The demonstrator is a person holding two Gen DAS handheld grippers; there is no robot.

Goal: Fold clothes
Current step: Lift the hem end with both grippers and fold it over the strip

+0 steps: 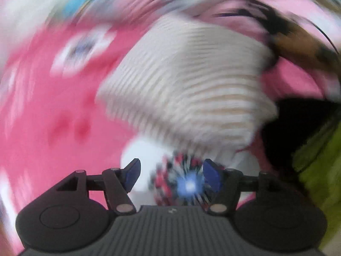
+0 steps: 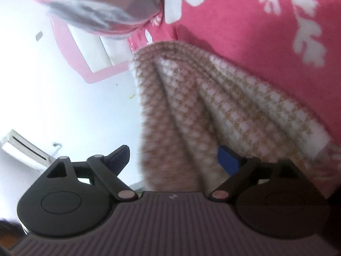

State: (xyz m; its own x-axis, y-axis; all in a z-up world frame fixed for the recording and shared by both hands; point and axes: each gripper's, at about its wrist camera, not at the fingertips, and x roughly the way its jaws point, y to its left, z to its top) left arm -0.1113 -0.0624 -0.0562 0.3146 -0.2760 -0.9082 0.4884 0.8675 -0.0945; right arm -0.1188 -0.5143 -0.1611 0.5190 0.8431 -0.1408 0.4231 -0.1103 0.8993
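A beige-and-white checked garment [image 1: 187, 85] lies bunched on a pink bedsheet [image 1: 42, 117] with white prints; the left wrist view is heavily blurred. My left gripper [image 1: 171, 177] hangs open over the sheet just short of the garment, above a red, black and white print, with nothing between its fingers. In the right wrist view the same garment [image 2: 202, 106] runs in folds up between the wide jaws of my right gripper [image 2: 173, 155]. The left finger [image 2: 121, 155] stands clear of the cloth and the blue pad [image 2: 226, 160] sits against its edge, so the gripper is open.
The pink sheet [image 2: 245, 32] fills the right of the right wrist view, with a white wall [image 2: 64, 96], a pink frame [image 2: 70, 49] and an air conditioner [image 2: 23, 147] to the left. Blurred dark and orange shape [image 1: 298, 42], black mass [image 1: 298, 132] and yellow-green cloth [image 1: 319, 181] at the right.
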